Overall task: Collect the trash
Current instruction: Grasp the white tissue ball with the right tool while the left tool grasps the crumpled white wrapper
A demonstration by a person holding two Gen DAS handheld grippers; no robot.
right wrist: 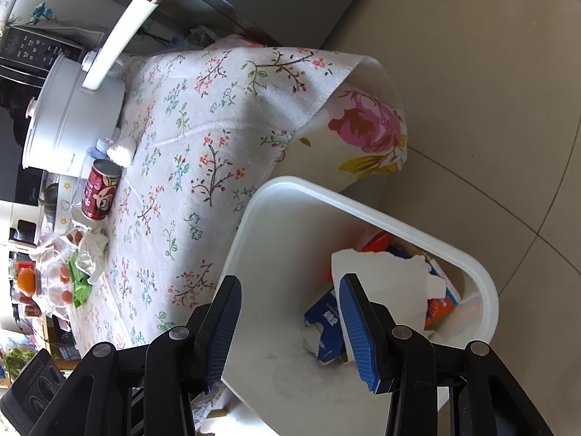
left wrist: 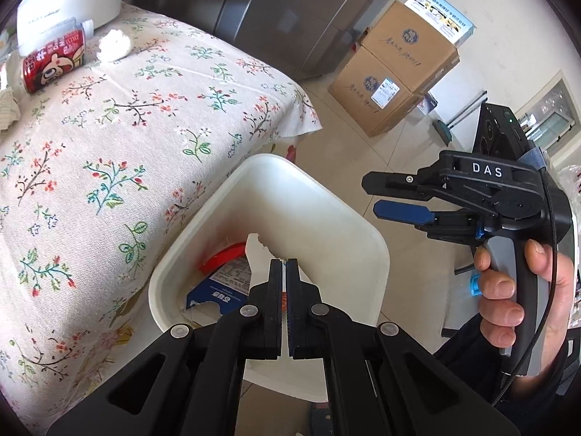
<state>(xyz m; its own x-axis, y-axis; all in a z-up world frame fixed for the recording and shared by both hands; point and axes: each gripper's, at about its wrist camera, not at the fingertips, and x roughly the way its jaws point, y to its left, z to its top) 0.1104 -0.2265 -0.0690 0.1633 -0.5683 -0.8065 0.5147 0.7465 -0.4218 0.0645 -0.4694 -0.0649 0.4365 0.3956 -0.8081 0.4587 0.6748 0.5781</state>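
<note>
A white trash bin (left wrist: 337, 218) (right wrist: 297, 196) stands on the floor beside the table. Inside lie a blue carton (left wrist: 214, 294) (right wrist: 323, 323), torn white paper (right wrist: 385, 279) and red scraps (left wrist: 225, 258). My left gripper (left wrist: 284, 269) is shut and empty, its tips over the bin. My right gripper (right wrist: 290, 309) is open and empty above the bin; it also shows in the left wrist view (left wrist: 395, 196). On the floral tablecloth (left wrist: 127, 127) (right wrist: 203, 138) remain a red can (left wrist: 51, 61) (right wrist: 100, 189) and a crumpled white tissue (left wrist: 114, 45) (right wrist: 121, 150).
A white pot (right wrist: 72, 109) with a long handle stands at the table's far end. Wrappers, a green packet (right wrist: 81, 287) and fruit lie at the table's left. Stacked cardboard boxes (left wrist: 395, 72) and a grey fridge (left wrist: 290, 11) stand on the tiled floor.
</note>
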